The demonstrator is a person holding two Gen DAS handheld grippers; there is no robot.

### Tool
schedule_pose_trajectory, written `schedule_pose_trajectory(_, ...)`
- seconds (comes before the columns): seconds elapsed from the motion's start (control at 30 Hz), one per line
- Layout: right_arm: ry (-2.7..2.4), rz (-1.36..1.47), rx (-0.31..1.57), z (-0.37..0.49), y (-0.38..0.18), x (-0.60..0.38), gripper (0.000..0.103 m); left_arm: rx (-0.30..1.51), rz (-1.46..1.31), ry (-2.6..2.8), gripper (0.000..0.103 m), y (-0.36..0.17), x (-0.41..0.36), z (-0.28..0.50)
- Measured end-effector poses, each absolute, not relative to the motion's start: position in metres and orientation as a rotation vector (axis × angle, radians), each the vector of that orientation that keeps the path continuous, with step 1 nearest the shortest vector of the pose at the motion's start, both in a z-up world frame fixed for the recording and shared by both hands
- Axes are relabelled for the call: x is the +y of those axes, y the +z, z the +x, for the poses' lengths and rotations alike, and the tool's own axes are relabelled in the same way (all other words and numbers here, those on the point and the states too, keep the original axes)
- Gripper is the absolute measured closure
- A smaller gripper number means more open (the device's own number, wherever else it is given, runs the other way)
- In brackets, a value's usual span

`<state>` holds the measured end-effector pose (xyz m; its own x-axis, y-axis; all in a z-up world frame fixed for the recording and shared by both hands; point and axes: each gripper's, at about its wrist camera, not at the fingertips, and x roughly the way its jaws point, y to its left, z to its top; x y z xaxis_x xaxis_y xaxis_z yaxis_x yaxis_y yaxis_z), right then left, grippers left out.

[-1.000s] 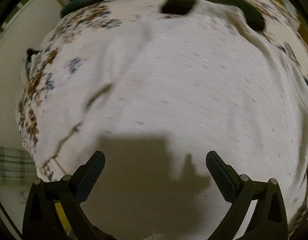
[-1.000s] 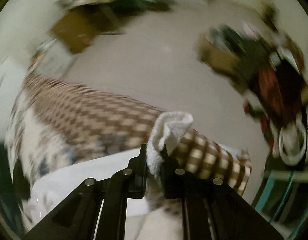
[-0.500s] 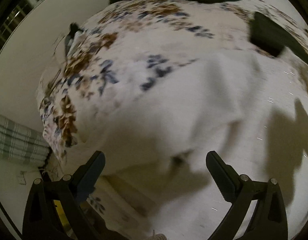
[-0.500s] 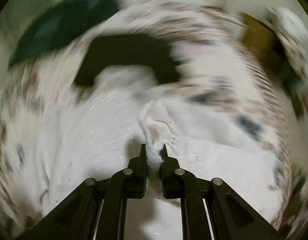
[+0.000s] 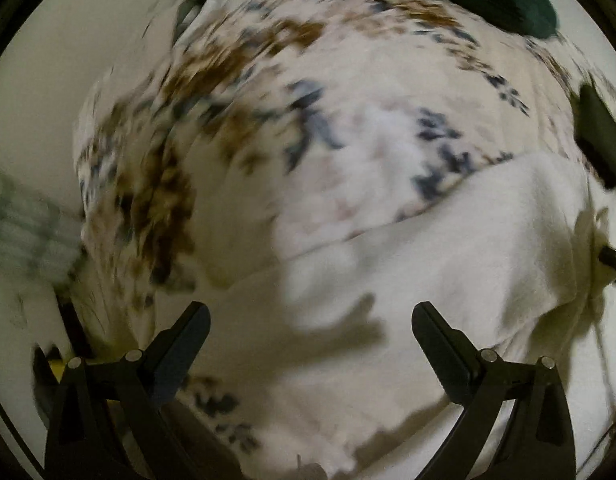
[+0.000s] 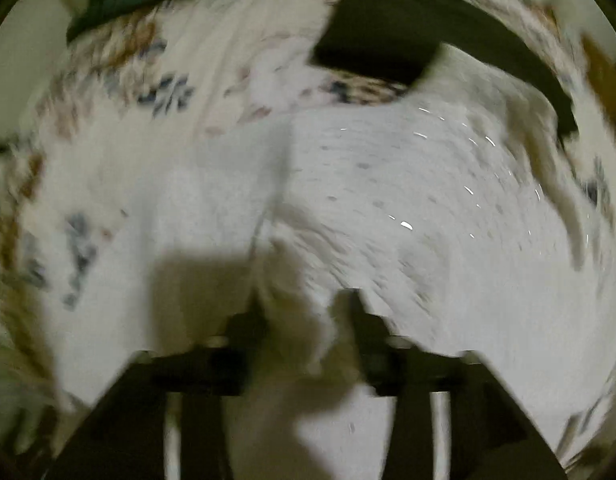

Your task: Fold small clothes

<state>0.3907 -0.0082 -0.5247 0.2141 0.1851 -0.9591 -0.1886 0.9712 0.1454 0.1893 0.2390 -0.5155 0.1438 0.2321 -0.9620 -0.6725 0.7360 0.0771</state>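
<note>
White garment [image 6: 408, 208] is spread on the floral bedspread [image 5: 348, 92], one edge seemingly laid over. Right gripper [image 6: 304, 320] jaws are opening, a cloth fold between them. Left gripper [image 5: 308, 320] is held wide, empty. Folding judged partly done; further folds remain.

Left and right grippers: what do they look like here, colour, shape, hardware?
Left gripper: black, two angled flat-faced fingers on open-frame arms with silver pins; something yellow shows beside it. Right gripper: black too, blurred, with straight parallel arms. No sleeves or cables visible.
</note>
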Motion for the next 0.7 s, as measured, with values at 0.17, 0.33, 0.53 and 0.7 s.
schedule_pose_trajectory(0.17,0.202,0.145,1.377,0.375,-0.505,-0.072,0.039,1.284,-0.651,0.749,0.0,-0.523,0.296,0.119)
schedule_pose_trajectory(0.33,0.115,0.208,1.467,0.356,-0.52,-0.126,0.039,1.252,-0.921,0.782,0.008,-0.563,0.338,0.067)
schedule_pose_trajectory(0.53,0.062,0.208,1.542,0.332,-0.55,-0.131,0.039,1.2,-1.135,0.781,0.017,-0.61,0.353,0.047)
schedule_pose_trajectory(0.7,0.064,0.195,1.554,0.325,-0.559,-0.124,0.039,1.173,-1.068,0.834,0.095,-0.615,0.356,0.053)
